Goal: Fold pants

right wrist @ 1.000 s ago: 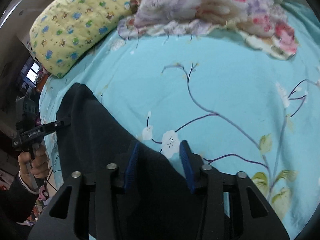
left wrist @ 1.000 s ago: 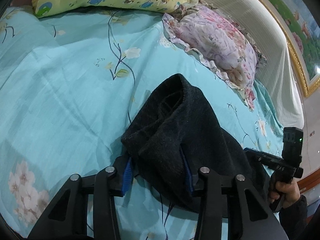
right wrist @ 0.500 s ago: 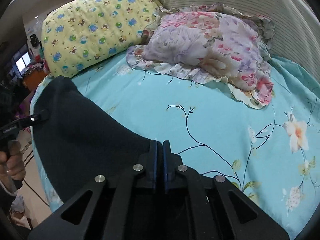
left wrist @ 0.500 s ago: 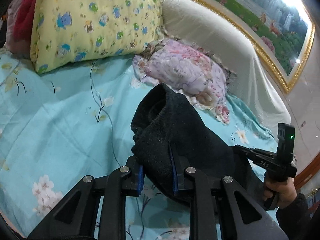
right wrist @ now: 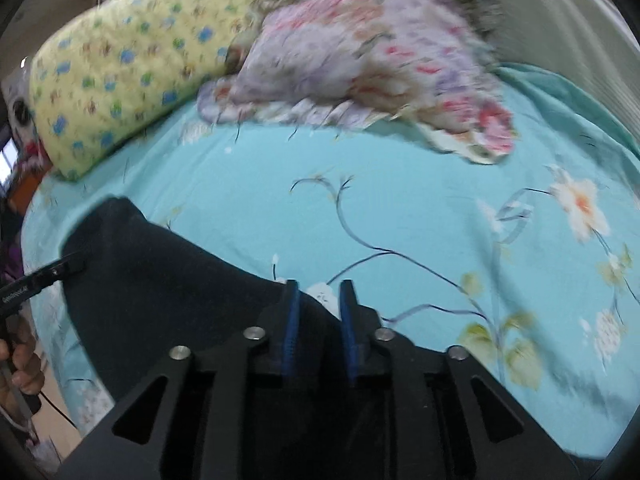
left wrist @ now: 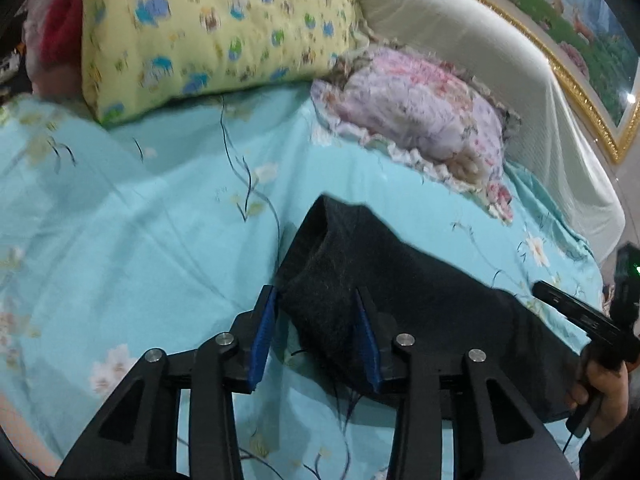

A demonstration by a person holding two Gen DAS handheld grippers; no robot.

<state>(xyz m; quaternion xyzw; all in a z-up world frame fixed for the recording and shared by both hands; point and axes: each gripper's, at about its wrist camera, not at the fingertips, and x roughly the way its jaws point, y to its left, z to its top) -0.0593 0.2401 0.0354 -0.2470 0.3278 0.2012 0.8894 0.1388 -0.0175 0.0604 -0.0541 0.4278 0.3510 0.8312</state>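
The dark pants [left wrist: 400, 276] lie folded on the turquoise floral bed sheet [left wrist: 140, 216]. My left gripper [left wrist: 316, 312] is open, its blue pads on either side of the thick near end of the pants. In the right wrist view the pants [right wrist: 160, 276] spread to the left. My right gripper [right wrist: 318, 304] is open a little at the pants' edge, with sheet showing between the fingertips. The other hand-held gripper shows at the right edge of the left wrist view [left wrist: 580, 312] and at the left edge of the right wrist view [right wrist: 36, 280].
A yellow patterned pillow [left wrist: 208, 28] and a pink floral pillow [left wrist: 416, 108] lie at the head of the bed. A cream padded headboard [left wrist: 500, 60] with a gold-framed picture [left wrist: 580, 32] stands behind. The bed edge is at the left of the right wrist view [right wrist: 48, 360].
Both grippers have opened and let go of the pants, which were lifted and now lie lower on the sheet. Both views have tilted down toward the bed.
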